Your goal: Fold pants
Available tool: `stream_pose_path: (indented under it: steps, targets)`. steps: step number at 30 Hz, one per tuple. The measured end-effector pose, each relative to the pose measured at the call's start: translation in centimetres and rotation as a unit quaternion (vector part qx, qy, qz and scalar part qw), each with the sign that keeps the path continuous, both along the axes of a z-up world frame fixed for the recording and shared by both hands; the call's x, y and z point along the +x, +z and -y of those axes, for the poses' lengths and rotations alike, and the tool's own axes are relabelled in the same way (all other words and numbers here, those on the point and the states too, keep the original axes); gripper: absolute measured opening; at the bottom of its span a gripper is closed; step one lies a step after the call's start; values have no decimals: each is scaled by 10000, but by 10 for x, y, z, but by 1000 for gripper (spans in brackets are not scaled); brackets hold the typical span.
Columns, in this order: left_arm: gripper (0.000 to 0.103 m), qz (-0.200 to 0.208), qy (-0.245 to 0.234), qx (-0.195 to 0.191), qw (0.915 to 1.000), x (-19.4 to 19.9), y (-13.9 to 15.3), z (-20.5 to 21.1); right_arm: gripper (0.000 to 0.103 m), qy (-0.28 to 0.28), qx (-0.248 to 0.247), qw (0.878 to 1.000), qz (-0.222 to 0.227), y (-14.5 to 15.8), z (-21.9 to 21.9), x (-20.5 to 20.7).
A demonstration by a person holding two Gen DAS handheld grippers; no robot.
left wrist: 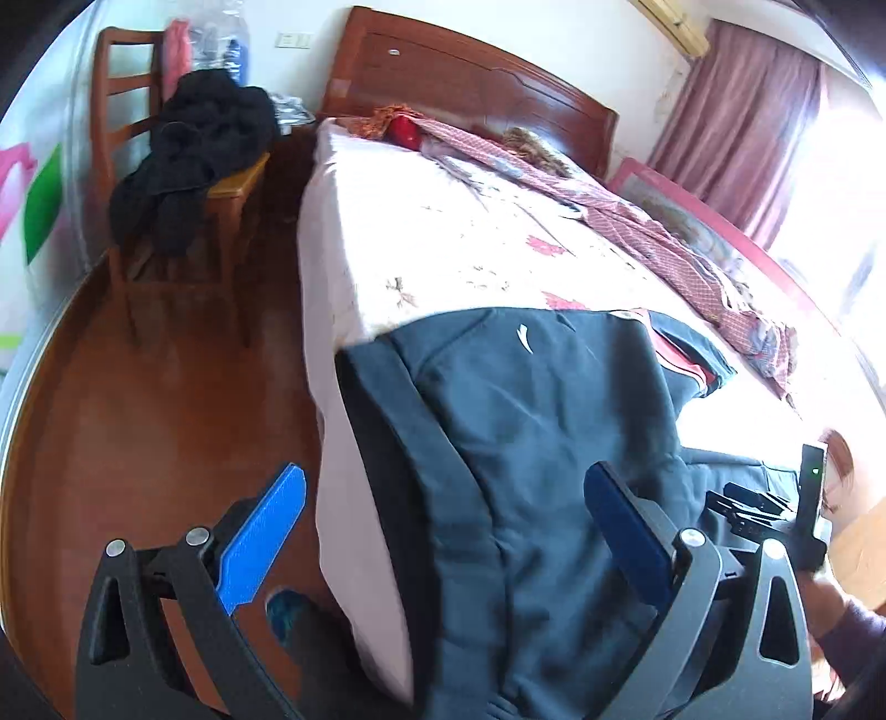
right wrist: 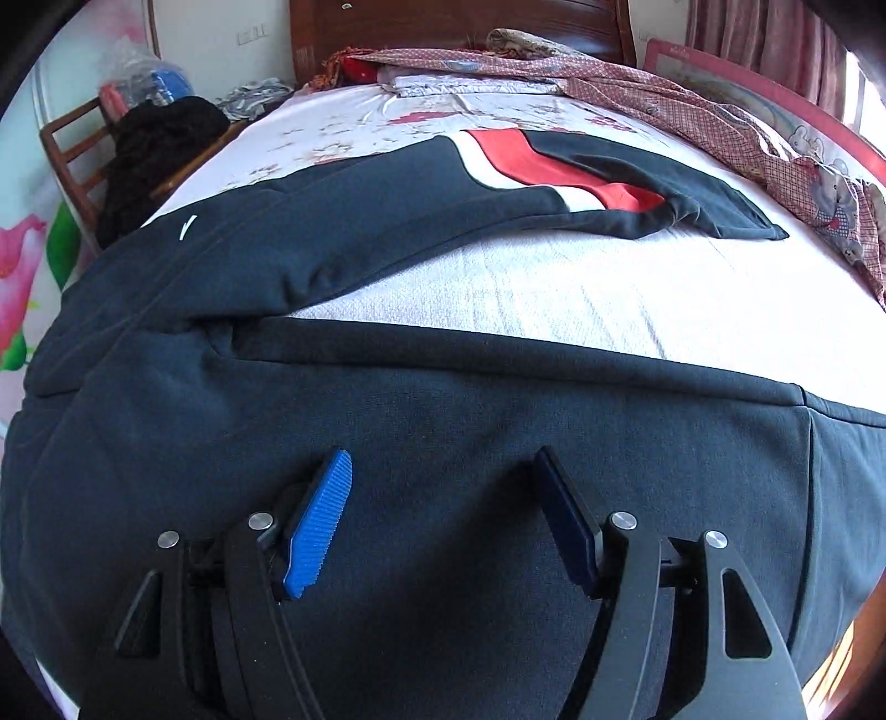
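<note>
On the bed [right wrist: 498, 288], dark sweatpants [right wrist: 443, 399] lie spread; thick, soft, floppy. Both claws, left claw [left wrist: 443, 531] and right claw [right wrist: 443, 515], spread, empty. Best grip: leg cuff.

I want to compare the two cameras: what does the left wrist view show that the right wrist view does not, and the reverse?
Only the left wrist view shows the wooden floor, the air conditioner and the right gripper's body from outside.

Only the right wrist view shows the whole red and white stripe and the second leg along the near bed edge.

Both show the dark pants, the bed sheet, the headboard, the chair with dark clothes, and open jaws holding nothing.
</note>
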State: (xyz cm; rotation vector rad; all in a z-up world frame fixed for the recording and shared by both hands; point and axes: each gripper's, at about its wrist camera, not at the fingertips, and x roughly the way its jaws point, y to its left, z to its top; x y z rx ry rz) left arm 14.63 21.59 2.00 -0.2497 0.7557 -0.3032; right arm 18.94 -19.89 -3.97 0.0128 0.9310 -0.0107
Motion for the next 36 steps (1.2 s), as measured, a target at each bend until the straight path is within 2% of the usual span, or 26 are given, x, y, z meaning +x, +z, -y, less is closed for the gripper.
stream_pose_path:
  steps: [2, 5, 8, 10, 15, 17, 19, 23, 25, 27, 29, 31, 34, 36]
  targets:
    - [100, -27, -172, -319, 9993, 28, -11, -16, 67, -22, 5, 10000, -56, 0, 0, 2]
    - [99, -222, -196, -487, 9984, 65, -34, -26, 67, -48, -38, 9999, -140, 0, -1, 4]
    - [86, -438, -316, -914, 9943, 94, -56, -32, 67, -73, -41, 9998, -192, 0, -1, 5]
    - [77, -552, -383, -1099, 9917, 106, -68, -33, 67, -72, -65, 9997, -206, 0, -2, 6]
    - [76, -685, -280, -1439, 9868, 113, -93, -36, 67, -114, -63, 9997, -217, -1, -1, 7]
    - [68, -674, -289, -1581, 9847, 113, -96, -38, 68, -116, -77, 9997, -205, -1, -2, 6]
    - [53, -688, -411, -1693, 9823, 114, -97, -36, 68, -118, -76, 9997, -190, -1, -2, 6]
    - [37, -691, -397, -1504, 9854, 118, -90, -30, 68, -129, -73, 9997, -174, -1, -2, 5]
    - [20, -600, -305, -1489, 9865, 114, -85, -30, 68, -132, -59, 9998, -164, 0, -2, 5]
    - [11, -358, -196, -1241, 9914, 103, -70, -21, 68, -137, -55, 9998, -148, 0, -2, 5]
    - [10, -7, -26, -830, 9965, 88, -50, -8, 69, -136, -69, 9998, -161, 1, -2, 5]
    - [10, 394, 73, -449, 9982, 70, -27, 5, 70, -179, -12, 9994, -291, 6, 1, 7]
    - [9, 971, 24, 49, 9953, 40, 7, 30, 75, -614, 740, 9939, -542, 20, 21, 10]
    - [9, 1306, -200, 231, 9910, 15, 27, 46, 75, -970, 1570, 9811, -583, 33, 44, 17]
